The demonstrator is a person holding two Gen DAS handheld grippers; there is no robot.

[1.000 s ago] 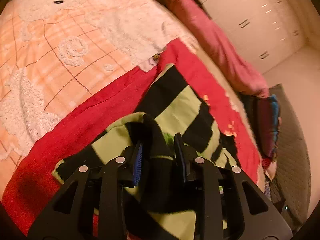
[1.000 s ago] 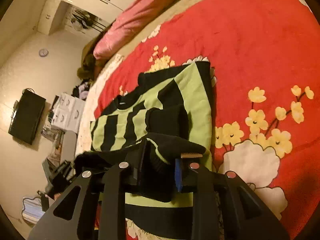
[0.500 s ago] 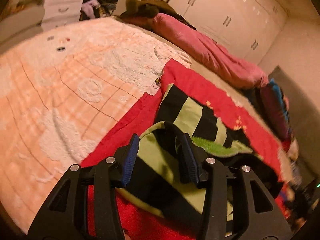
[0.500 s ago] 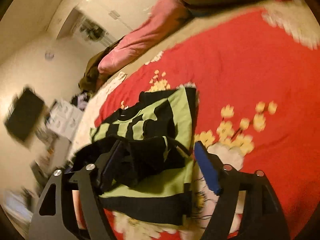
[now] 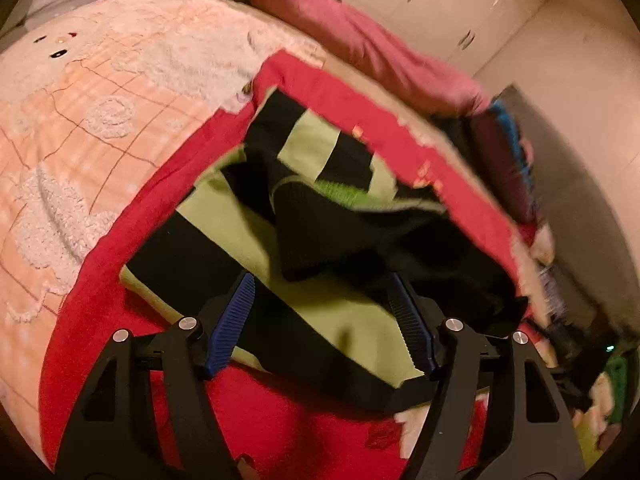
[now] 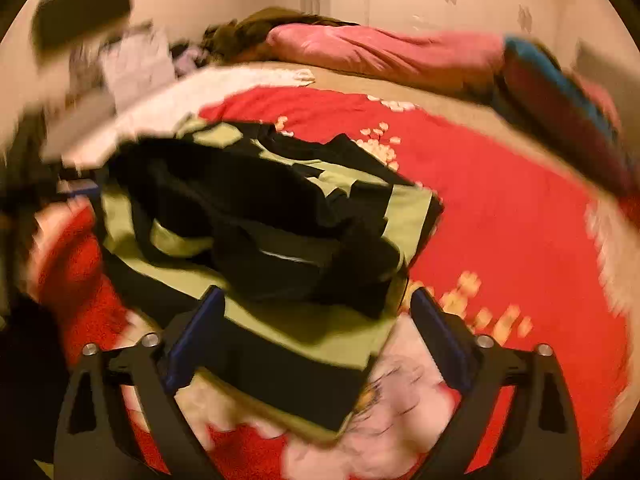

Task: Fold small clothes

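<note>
A small black and light-green striped sweater point(image 5: 320, 248) lies on the red flowered blanket point(image 5: 132, 200), its black sleeves folded across the body. It also shows in the right wrist view point(image 6: 280, 240). My left gripper point(image 5: 322, 300) is open and empty, its blue pads just above the sweater's near hem. My right gripper point(image 6: 316, 312) is open and empty over the sweater's near edge. The right wrist view is blurred.
An orange and white fleece blanket point(image 5: 80, 100) covers the bed left of the red blanket. A pink duvet point(image 5: 360, 48) lies along the far edge, with dark pillows point(image 5: 504, 160) at the right. White wardrobes point(image 5: 440, 0) stand behind. The red blanket point(image 6: 520, 220) stretches right of the sweater.
Both grippers let go of the sleeve fabric they pinched and opened wide. The sleeves now rest on the sweater's body. Both grippers drew back a little.
</note>
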